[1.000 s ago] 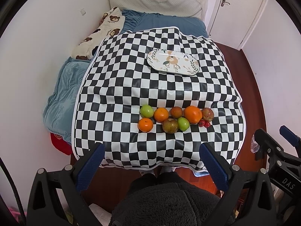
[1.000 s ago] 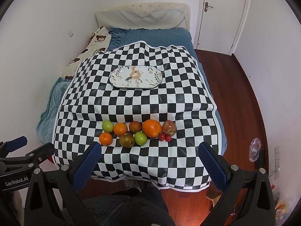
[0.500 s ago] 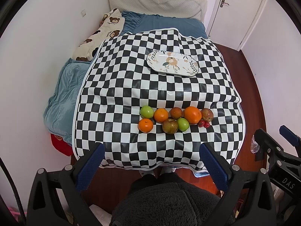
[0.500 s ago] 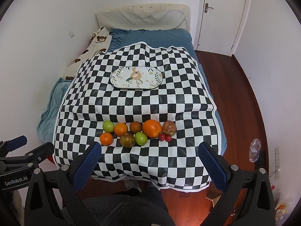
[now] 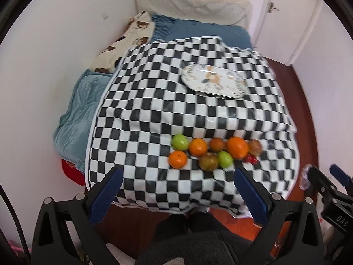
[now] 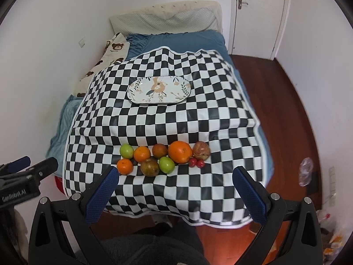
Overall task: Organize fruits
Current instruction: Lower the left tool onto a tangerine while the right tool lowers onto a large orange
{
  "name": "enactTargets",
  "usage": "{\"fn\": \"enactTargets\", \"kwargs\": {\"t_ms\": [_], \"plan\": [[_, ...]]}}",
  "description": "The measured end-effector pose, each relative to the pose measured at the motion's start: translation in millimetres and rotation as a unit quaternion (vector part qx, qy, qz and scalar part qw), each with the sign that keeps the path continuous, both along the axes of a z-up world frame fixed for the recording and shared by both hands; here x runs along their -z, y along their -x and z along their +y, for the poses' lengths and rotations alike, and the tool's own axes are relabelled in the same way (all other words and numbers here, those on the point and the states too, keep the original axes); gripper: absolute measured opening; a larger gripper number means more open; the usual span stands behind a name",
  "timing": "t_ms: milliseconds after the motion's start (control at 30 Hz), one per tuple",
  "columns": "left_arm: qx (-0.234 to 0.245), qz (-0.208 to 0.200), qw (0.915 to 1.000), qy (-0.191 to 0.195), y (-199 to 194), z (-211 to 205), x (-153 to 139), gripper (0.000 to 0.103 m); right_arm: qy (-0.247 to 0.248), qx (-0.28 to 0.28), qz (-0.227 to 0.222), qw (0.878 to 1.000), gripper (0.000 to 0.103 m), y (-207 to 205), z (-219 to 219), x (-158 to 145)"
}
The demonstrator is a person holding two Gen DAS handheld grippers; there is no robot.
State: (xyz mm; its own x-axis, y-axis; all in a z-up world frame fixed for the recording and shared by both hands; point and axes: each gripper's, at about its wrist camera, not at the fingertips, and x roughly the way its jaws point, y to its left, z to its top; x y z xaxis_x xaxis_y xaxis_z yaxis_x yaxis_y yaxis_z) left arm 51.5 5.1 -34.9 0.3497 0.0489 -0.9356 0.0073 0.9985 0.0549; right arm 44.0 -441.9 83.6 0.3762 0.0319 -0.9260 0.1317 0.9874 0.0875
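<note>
Both the left hand-held gripper and right hand-held gripper hover spread and empty above the fruits clustered on the checkered cloth, which look round, smooth and bruisable, best pinched gently across their widest middle.

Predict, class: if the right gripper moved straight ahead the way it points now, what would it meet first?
Probably the checkered cloth beyond the fruit row, short of the floral plate. The open right gripper carries nothing, and depth is uncertain through the fisheye.
</note>
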Motion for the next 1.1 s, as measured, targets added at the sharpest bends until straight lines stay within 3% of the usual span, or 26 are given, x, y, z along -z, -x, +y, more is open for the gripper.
{"fn": "enactTargets", "kwargs": {"t_ms": [133, 367, 500, 600, 700, 900, 1033, 1100], "plan": [[-0.027, 0.023, 0.9991, -0.024, -25, 13, 37, 0.103, -0.037, 0.018, 0.025, 0.999, 0.103, -30, -11, 43], [-0.070, 0.108, 0.9908, -0.043, -62, 30, 128, 0.103, -0.113, 0.035, 0.101, 0.988, 0.103, -88, -39, 159], [-0.085, 0.151, 0.9847, -0.021, -85, 34, 176, 0.102, -0.127, 0.005, 0.123, 0.984, 0.099, -120, -36, 223], [-0.087, 0.179, 0.9800, -0.009, -98, 36, 210, 0.093, -0.109, -0.034, 0.161, 0.980, 0.090, -152, -25, 264], [-0.084, 0.206, 0.9748, 0.014, -111, 34, 238, 0.092, -0.072, -0.078, 0.204, 0.973, 0.083, -183, -8, 300], [-0.066, 0.236, 0.9691, 0.028, -138, 25, 271, 0.092, 0.005, -0.150, 0.287, 0.946, 0.080, -221, 27, 366], [-0.057, 0.245, 0.9670, 0.041, -160, 19, 284, 0.092, 0.051, -0.185, 0.322, 0.927, 0.080, -233, 51, 407], [-0.049, 0.250, 0.9662, 0.042, -170, 18, 292, 0.092, 0.066, -0.195, 0.324, 0.924, 0.080, -239, 62, 421]]}}
